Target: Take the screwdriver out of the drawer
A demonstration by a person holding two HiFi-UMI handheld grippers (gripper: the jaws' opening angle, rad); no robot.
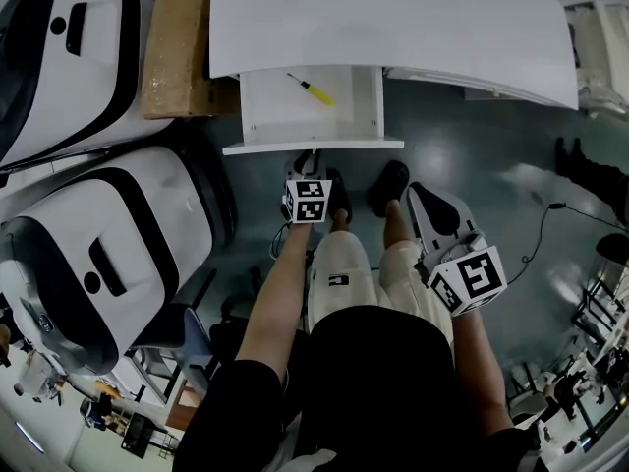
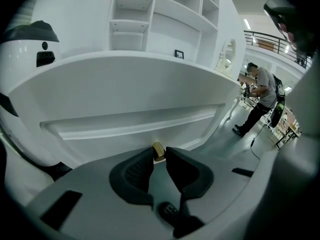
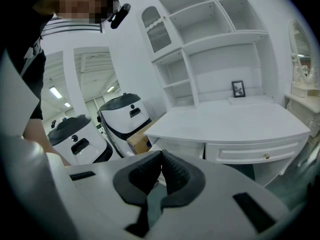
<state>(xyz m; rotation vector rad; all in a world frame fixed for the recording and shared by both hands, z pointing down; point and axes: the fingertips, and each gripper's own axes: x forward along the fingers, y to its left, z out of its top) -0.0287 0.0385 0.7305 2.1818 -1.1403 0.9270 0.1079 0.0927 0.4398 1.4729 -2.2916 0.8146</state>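
Head view: white table (image 1: 393, 18) at the top, its drawer (image 1: 305, 147) standing open toward me. The screwdriver (image 1: 314, 89), yellow handle and thin shaft, lies slantwise on the drawer bottom near the middle, touching nothing else. My left gripper (image 1: 313, 157) is right at the drawer front, marker cube facing up. My right gripper (image 1: 423, 205) hangs over the floor (image 1: 472, 136) beside my leg, well apart from the drawer. A cardboard box (image 1: 177, 47) sits left of the table. Two white-and-black machines (image 1: 88, 254) stand further left.

Left gripper view: my jaws are clenched on the small brass knob (image 2: 158, 150) of the drawer front. The knob sits between the jaw tips, both pads against it. The white drawer panel fills the middle, with the table edge above it and a white shelf unit (image 2: 165, 14) behind. A person (image 2: 261, 96) stands far off at the right.

Right gripper view: my jaws are closed tip to tip with nothing between them. Beyond them are the table, a second drawer (image 3: 250, 151) that is closed, shelves with a small picture frame (image 3: 239, 88), plus the machines and box at the left.
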